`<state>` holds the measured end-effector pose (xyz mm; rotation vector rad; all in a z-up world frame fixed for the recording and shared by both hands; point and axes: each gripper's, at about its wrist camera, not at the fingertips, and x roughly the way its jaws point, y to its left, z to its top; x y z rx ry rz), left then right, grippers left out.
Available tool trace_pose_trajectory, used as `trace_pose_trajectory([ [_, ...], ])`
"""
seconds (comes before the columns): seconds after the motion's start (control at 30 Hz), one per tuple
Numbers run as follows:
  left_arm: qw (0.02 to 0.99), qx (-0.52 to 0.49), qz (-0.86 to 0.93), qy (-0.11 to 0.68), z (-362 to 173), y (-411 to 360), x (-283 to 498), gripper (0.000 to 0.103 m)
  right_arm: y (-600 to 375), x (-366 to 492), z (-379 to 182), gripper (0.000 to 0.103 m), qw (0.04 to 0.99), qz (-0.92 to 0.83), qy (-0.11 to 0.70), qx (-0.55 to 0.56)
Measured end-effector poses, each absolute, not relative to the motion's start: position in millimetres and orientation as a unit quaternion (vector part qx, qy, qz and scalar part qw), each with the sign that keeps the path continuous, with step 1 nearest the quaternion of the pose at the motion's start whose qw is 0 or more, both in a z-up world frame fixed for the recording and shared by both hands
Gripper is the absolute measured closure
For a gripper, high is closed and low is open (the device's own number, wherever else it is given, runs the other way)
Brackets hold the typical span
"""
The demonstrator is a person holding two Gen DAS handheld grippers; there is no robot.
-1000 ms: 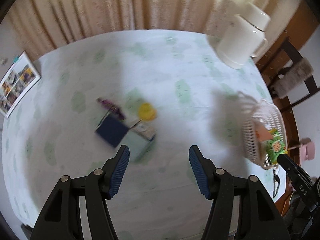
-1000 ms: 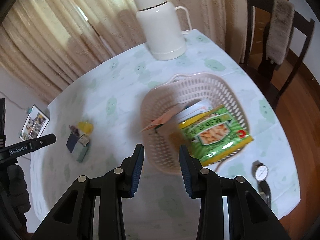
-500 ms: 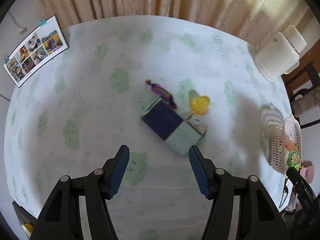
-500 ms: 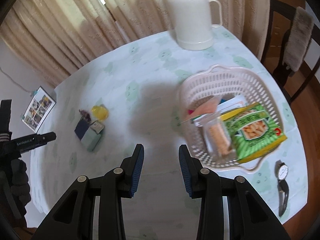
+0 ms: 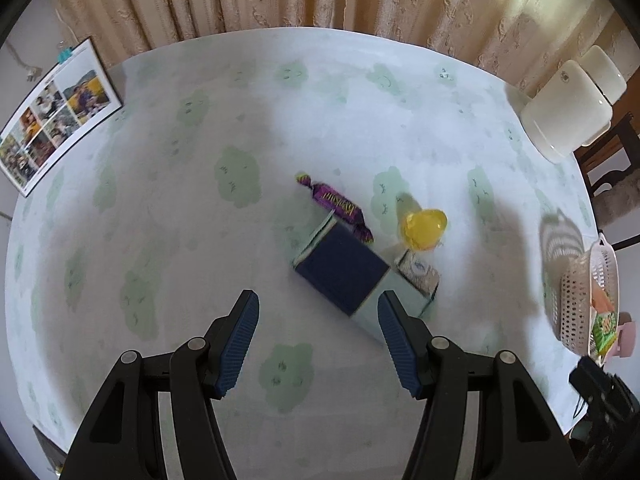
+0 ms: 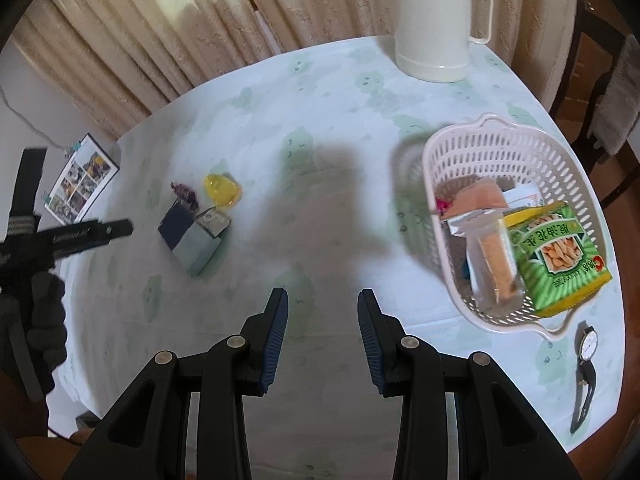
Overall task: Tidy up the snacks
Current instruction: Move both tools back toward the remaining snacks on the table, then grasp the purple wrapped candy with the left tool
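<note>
Four loose snacks lie grouped near the middle of the table (image 5: 160,208): a navy-and-pale-green box (image 5: 344,272), a purple wrapped candy (image 5: 336,204) touching the box's far edge, a yellow jelly cup (image 5: 425,227) just right of the candy, and a small pale packet (image 5: 418,274) resting against the box's right side, near the cup. The left gripper (image 5: 318,326) hangs above the table on the near side of this group, its jaws spread wide and holding nothing; the right finger's tip overlaps the near right corner of the box in the left wrist view, but contact cannot be determined. The right gripper (image 6: 322,326) hovers over bare tablecloth between the group and the basket (image 6: 472,152), its jaws parted and empty. The basket stands on the right side of the table, well apart from the loose snacks. It contains a green snack bag (image 6: 558,258) propped over its right rim, a clear-wrapped wafer (image 6: 496,264) just left of the bag, and a peach-coloured packet (image 6: 478,196) at the far side. A white thermos jug (image 6: 434,24) stands at the far right edge of the table. A wristwatch (image 6: 586,368) lies near the basket's near right corner. A photo sheet (image 5: 52,116) lies at the far left.
</note>
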<state>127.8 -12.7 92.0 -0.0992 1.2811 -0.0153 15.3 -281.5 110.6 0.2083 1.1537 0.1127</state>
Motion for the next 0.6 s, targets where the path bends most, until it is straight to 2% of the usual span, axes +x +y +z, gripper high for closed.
trace_pose_trajectory([
  [0.6, 0.752, -0.085, -0.009, 0.654, 36, -22, 222, 0.045, -286, 14, 103, 0.065, 0.816, 0.019, 0.569, 0.103],
])
